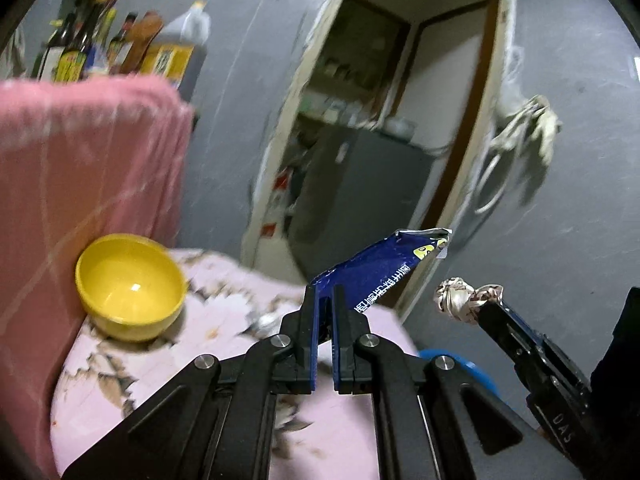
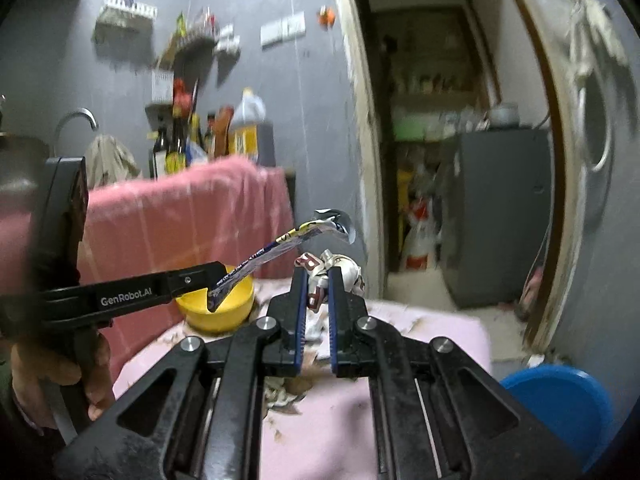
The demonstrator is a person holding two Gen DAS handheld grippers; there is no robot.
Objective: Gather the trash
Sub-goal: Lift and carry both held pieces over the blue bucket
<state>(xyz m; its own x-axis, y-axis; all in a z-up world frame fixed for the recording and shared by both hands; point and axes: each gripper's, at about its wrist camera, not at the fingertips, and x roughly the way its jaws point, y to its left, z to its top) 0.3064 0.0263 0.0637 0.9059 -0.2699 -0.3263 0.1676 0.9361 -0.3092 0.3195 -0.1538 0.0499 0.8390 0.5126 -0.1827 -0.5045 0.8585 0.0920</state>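
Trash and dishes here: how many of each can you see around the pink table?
Wrappers held in grippers: 2, blue wrapper and crumpled white wrapper
Bowls: 1, yellow bowl
Blue bins: 1, blue bin
Total: 4

Grey walls (image 2: 304, 92), dim light. Open doorway (image 2: 440, 160) onto a storeroom with a grey fridge (image 2: 500, 208) and shelves (image 2: 432, 100). Wall racks (image 2: 124, 12), light switches (image 2: 282, 30). Desk under a pink floral cloth (image 1: 352, 432); pink towel (image 1: 88, 168) behind.

Bowl on the table, left of me

My left gripper (image 1: 325, 298) holds a wrapper (image 1: 384, 270); my right gripper (image 2: 318, 280), beside it, holds crumpled paper (image 2: 340, 266); bowl (image 1: 130, 286) against a towel (image 1: 88, 160).
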